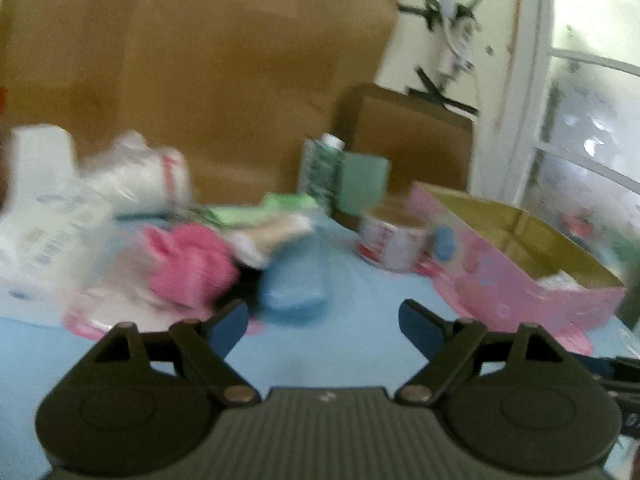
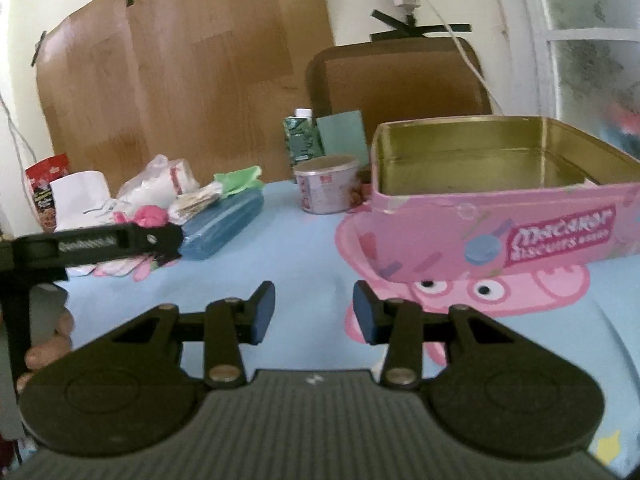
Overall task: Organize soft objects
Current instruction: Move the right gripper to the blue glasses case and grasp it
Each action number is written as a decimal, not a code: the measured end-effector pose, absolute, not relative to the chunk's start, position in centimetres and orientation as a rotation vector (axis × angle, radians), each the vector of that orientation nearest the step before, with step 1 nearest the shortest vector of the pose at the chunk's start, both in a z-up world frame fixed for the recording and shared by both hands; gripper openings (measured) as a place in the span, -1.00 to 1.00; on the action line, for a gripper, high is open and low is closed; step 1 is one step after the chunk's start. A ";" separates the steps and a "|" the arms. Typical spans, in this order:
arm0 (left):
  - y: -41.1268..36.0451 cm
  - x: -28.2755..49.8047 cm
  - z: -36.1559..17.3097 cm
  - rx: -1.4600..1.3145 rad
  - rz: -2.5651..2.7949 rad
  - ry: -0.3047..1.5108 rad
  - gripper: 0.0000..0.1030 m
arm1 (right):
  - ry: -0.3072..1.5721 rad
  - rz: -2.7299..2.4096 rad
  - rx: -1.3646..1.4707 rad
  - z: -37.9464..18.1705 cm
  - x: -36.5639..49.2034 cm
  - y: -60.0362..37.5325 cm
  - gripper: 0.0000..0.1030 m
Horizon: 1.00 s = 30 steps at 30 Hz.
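Soft pile heaped on the pale blue cartoon-print cloth (image 2: 304,256), well to the left of the open pink biscuit tin with gold inside (image 2: 500,224): crumpled pink fluffy cloth (image 1: 192,264) in front, soft blue rectangular pouch (image 1: 294,284) just beside it on the tin side, folded green cloth (image 1: 280,204) and a beige bundle (image 1: 272,232) behind. Something pale already showing in the tin's near corner, too blurred to name.

Left gripper (image 1: 322,330) low over the cloth, aimed at the pouch and pink cloth, jaws spread wide, nothing between them. Right gripper (image 2: 314,312) just in front of the tin, jaws about half apart, empty too, blue pads (image 2: 264,312) facing only bare cloth.

By the look of it, the reach-for-the-next-item step, nothing picked yet. Next move probably calls for closing in on the pouch or the pink cloth, pinching one piece clear of its neighbours, then carrying it over the tin's rim.

In the way: white printed paper cup (image 2: 328,188) standing between pile and tin, right on the carry path. Green carton with white cap (image 2: 302,136) behind the cup, white plastic-wrapped bundle (image 1: 140,176) on the far-left side of the pile, well apart from the tin.
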<state>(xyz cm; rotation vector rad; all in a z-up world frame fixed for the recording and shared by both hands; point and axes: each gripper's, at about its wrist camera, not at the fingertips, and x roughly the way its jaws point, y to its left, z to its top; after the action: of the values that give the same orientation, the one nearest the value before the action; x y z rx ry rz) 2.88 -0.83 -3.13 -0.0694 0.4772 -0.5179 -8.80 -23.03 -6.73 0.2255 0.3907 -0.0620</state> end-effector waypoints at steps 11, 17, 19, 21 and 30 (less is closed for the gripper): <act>5.5 5.8 -5.0 -0.189 -0.293 0.513 0.71 | 0.477 0.144 0.244 -4.7 1.5 -18.9 -0.01; 7.4 7.0 -5.8 -0.319 -0.279 0.548 0.72 | 0.531 0.161 0.176 -6.0 7.5 -15.1 0.48; 7.8 7.3 -6.1 -0.350 -0.286 0.569 0.72 | 0.563 0.153 0.159 -6.7 9.3 -14.2 0.42; 7.9 7.4 -6.2 -0.363 -0.291 0.578 0.72 | 0.589 0.132 0.117 -7.2 10.4 -13.7 0.17; 6.9 6.8 -6.0 -0.321 -0.364 0.568 0.79 | 0.564 0.264 0.189 -7.6 -2.2 -20.1 0.03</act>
<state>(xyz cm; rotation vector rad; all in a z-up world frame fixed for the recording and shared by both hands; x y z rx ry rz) 6.78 6.88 -6.01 -0.3212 0.5680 -0.3636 -2.19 -20.15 -7.61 0.1891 0.5639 0.2636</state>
